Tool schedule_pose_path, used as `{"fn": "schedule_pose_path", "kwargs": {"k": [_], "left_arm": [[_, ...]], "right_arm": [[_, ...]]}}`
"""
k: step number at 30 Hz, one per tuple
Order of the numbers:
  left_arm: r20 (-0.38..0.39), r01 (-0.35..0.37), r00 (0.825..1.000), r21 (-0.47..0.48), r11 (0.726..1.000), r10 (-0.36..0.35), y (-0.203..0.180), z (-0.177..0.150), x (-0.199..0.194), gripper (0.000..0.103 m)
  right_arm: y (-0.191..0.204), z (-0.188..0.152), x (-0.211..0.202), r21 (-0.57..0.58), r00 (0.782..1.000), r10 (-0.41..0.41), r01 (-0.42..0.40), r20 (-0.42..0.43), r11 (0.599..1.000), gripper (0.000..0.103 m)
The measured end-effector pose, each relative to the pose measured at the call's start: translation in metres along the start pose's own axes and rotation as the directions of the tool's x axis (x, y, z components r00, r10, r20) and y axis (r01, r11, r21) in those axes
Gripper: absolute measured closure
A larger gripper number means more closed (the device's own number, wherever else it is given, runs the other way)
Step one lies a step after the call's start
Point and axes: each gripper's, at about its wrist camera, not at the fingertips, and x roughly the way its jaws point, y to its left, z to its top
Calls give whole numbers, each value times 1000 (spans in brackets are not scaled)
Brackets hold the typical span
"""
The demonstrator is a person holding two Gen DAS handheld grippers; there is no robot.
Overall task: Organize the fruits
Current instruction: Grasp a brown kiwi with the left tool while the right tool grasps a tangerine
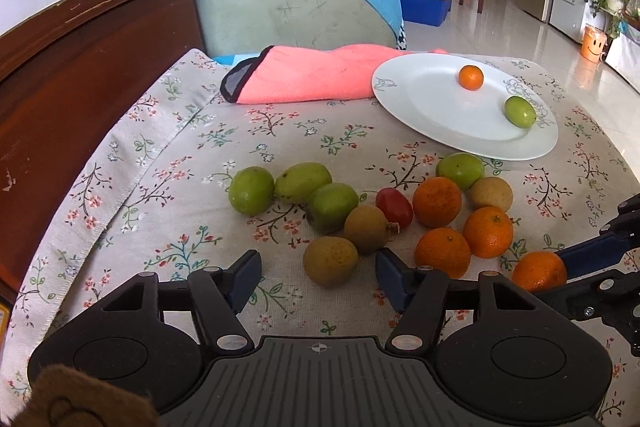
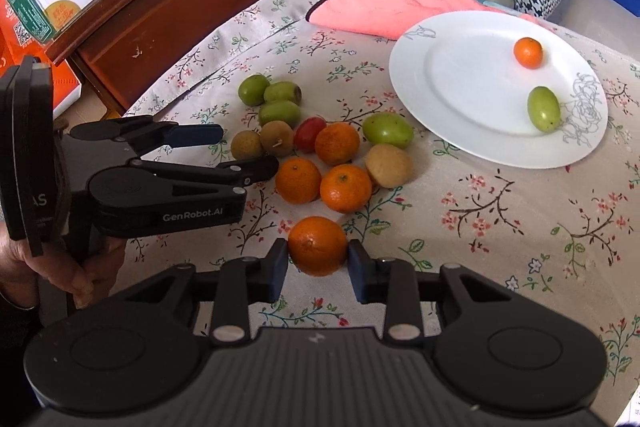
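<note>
Orange fruit: a mandarin (image 2: 317, 245) sits between the pads of our right gripper (image 2: 318, 263), which press on both its sides — we hold it just above the floral cloth (image 2: 500, 227)
Left gripper (image 1: 318, 273): fingers part-open, nothing clamped; a brownish longan (image 1: 330, 261) lies between them
Loose pile: green jujubes, mandarins, longans and one red fruit (image 1: 394, 207) clustered on the cloth
White plate (image 2: 460, 99): beyond the pile — we see one small mandarin (image 2: 528, 53) and one green jujube (image 2: 543, 109) on it

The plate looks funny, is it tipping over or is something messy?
Yes, a bit. The white plate rests partly on the pink cloth, so it may sit tilted. Only one orange and one green fruit lie on it. Nothing looks spilled or broken.
</note>
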Motion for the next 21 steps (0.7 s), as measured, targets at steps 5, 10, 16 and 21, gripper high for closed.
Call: {"fn": "schedule_pose_path", "kwargs": {"k": [5, 10, 16, 21], "left_arm": [[9, 39, 999, 1, 999, -39, -2, 2, 2, 60], [13, 52, 999, -3, 999, -52, -4, 2, 2, 65], [16, 45, 999, -11, 999, -44, -5, 0, 2, 65], [-3, 38, 999, -18, 999, -39, -6, 0, -3, 77]], "right_arm": [[-6, -1, 1, 35, 999, -30, 30, -18, 999, 71], [-10, -1, 2, 55, 999, -31, 32, -21, 998, 69], [-10, -1, 3, 51, 999, -29, 30, -21, 998, 68], [-9, -1, 3, 34, 999, -29, 29, -19, 999, 70]]}}
